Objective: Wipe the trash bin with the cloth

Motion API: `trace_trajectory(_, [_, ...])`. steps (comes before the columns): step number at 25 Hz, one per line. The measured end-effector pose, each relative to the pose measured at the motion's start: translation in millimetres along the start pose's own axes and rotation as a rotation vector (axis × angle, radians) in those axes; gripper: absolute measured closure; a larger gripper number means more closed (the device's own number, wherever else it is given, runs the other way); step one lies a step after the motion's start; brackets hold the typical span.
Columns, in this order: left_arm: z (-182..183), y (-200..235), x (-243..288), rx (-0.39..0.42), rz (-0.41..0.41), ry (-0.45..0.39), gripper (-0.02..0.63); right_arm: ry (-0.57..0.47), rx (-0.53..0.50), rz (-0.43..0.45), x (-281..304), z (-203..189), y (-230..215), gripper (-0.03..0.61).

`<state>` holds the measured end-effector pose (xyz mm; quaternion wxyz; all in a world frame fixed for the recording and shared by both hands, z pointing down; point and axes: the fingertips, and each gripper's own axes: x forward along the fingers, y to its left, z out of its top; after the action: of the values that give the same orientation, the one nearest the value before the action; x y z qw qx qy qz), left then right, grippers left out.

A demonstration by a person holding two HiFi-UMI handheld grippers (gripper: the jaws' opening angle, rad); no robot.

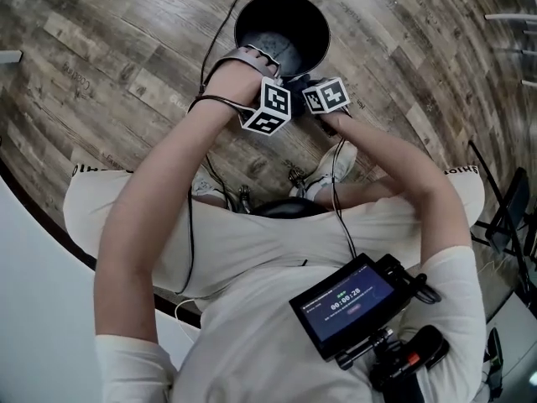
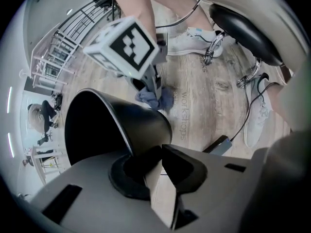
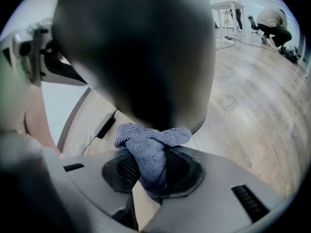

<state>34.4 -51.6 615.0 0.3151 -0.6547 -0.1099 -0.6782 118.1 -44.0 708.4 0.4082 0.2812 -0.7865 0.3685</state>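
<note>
A black trash bin [image 1: 281, 30] stands tilted on the wood floor in front of my knees. My left gripper [image 2: 158, 161] is shut on the bin's near rim; the thin black wall [image 2: 116, 125] runs between its pads. My right gripper [image 3: 149, 176] is shut on a blue-grey cloth [image 3: 153, 147], whose bunched end presses against the bin's dark outer wall [image 3: 141, 52]. In the left gripper view the cloth [image 2: 154, 97] shows below the right gripper's marker cube [image 2: 127, 45], low on the bin's outside. In the head view both marker cubes [image 1: 268, 107] [image 1: 327, 96] hide the jaws.
A black stool seat [image 2: 248, 30] and its metal legs are beside my white shoes [image 2: 194, 40]. A cable and a power adapter [image 2: 219, 144] lie on the floor near the bin. A metal rack [image 2: 63, 47] stands further off. A person [image 3: 274, 19] crouches far back.
</note>
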Motion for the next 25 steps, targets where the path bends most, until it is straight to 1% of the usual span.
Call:
trace_trajectory(2, [-1, -2, 0, -0.005, -0.003, -0.002, 0.535, -0.023, -0.001, 0.030, -32, 4, 21, 0.483])
trace_trajectory(4, [0, -2, 0, -0.009, -0.006, 0.000, 0.536, -0.045, -0.048, 0.044, -63, 12, 38, 0.483])
trace_trajectory(6, [0, -2, 0, -0.012, -0.007, 0.005, 0.537, -0.075, -0.081, 0.035, -92, 29, 50, 0.483])
trace_trajectory(8, [0, -2, 0, -0.013, -0.005, 0.010, 0.538, -0.110, -0.093, 0.014, -115, 50, 56, 0.483])
trace_trajectory(11, [-1, -1, 0, -0.015, 0.000, 0.014, 0.538, -0.135, -0.087, -0.013, -128, 77, 55, 0.483])
trace_trajectory(13, [0, -2, -1, -0.018, 0.000, 0.012, 0.538, -0.126, -0.072, -0.019, -121, 79, 54, 0.483])
trace_trajectory(15, [1, -3, -1, -0.012, -0.003, 0.010, 0.538, -0.117, -0.064, -0.020, -106, 72, 55, 0.483])
trace_trajectory(20, [0, -5, 2, 0.004, -0.007, 0.008, 0.538, -0.097, -0.028, -0.011, -50, 50, 45, 0.483])
trace_trajectory(25, [3, 1, 1, 0.003, 0.006, -0.008, 0.538, -0.045, -0.040, -0.055, -2, 28, 20, 0.483])
